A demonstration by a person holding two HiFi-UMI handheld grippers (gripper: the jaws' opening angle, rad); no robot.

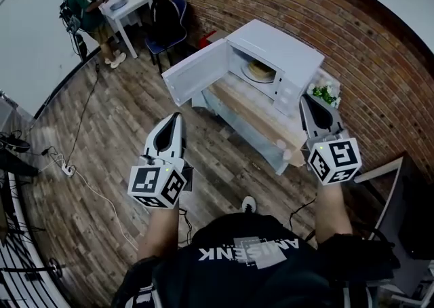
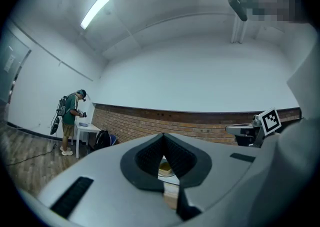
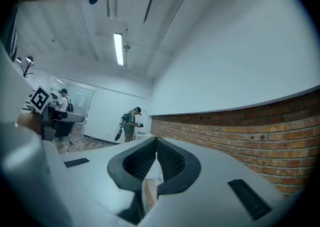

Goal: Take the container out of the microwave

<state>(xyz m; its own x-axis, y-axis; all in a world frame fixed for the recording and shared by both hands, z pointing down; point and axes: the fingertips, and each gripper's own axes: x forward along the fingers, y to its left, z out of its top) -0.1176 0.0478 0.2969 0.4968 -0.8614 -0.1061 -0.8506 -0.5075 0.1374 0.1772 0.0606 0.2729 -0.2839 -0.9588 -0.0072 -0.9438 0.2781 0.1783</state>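
Seen from above, a person holds 2 grippers out in front of the body, over a wooden floor (image 1: pixel 115 117). A white microwave (image 1: pixel 285 52) stands in the upper centre of the head view. It rests on a bench (image 1: pixel 252 115) with a wooden top, in front of a brick wall (image 1: pixel 352 35). Its door (image 1: pixel 196 72) is swung wide open to the left. The container (image 1: pixel 259 70), a round, pale yellow dish, sits inside the microwave, on the cavity floor.

The left gripper (image 1: pixel 179 115) is in the lower middle of the frame, pointing toward the open door and well apart from it. The right gripper (image 1: pixel 302 98) is at the right, with its tip near the microwave's right front corner.

In the left gripper view, the fingers (image 2: pixel 145 160) are closed with their tips meeting and nothing held. The container shows far off through the gap behind the tips. In the right gripper view, the fingers (image 3: pixel 131 163) are also closed and empty.

A plant (image 1: pixel 324 92) with white flowers stands on the bench, right of the microwave. In the upper left, another person (image 1: pixel 85 5) stands at a small white bench (image 1: pixel 132 1). Just beside it is a blue chair (image 1: pixel 178 8) carrying a black backpack (image 1: pixel 161 18). Cables (image 1: pixel 81 178) trail across the floor at the left.
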